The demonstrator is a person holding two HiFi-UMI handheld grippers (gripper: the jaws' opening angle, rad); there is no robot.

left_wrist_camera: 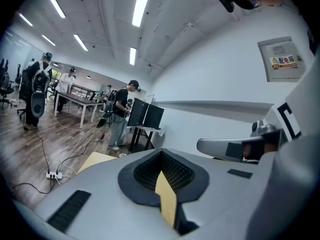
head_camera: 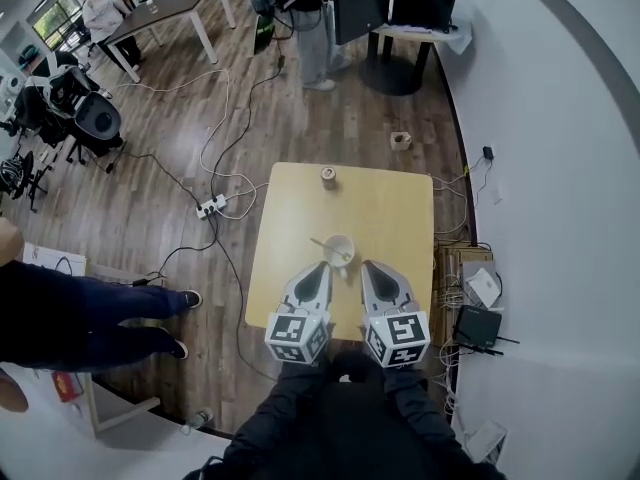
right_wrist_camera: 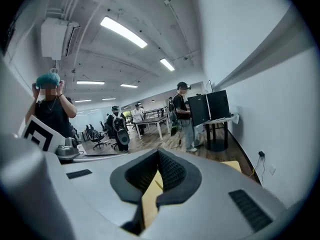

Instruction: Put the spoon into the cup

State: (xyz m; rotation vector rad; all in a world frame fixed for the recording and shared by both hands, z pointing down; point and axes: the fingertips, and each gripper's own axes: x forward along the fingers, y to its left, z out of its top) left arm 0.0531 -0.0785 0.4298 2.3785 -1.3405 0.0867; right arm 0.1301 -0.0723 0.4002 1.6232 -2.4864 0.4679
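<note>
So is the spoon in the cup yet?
In. The head view shows the spoon with one end inside the cup and its handle sticking out over the left rim.

Spoon (head_camera: 322, 244) in cup (head_camera: 338, 239), mid-table (head_camera: 395, 213); small pot (head_camera: 328, 176) at far edge.

Spoon (head_camera: 322, 244) tip inside cup (head_camera: 351, 244) indistinct; far-edge brown object (head_camera: 328, 176) unidentifiable.

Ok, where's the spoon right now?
Head view: the spoon sits in the white cup at the middle of the table, handle sticking out left, just beyond the left gripper.
</note>
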